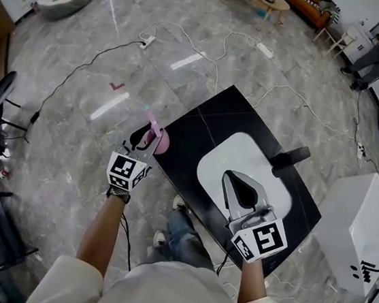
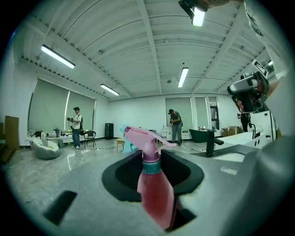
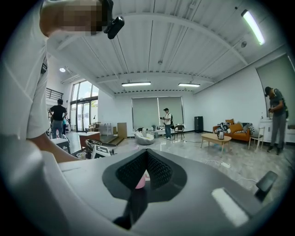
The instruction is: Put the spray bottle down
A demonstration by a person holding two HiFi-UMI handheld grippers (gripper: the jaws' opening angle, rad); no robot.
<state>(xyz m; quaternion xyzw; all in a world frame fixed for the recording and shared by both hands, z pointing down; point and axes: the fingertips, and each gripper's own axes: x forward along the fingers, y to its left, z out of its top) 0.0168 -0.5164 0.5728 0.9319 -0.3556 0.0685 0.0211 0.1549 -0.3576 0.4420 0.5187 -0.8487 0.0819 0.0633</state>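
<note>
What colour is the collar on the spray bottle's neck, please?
The collar is teal, best seen in the left gripper view.

I see the sink [image 1: 233, 161] set in the table [image 1: 207, 119], with the tap [image 1: 290, 158] at its far right side. My right gripper [image 1: 243, 187] is over the sink's near end. My left gripper [image 1: 144, 140] is at the table's left corner, with the spray bottle [image 1: 157, 138] between its jaws. A cabinet [image 1: 351, 229] stands to the right of the table, and cables [image 1: 190, 36] lie on the floor behind it.
</note>
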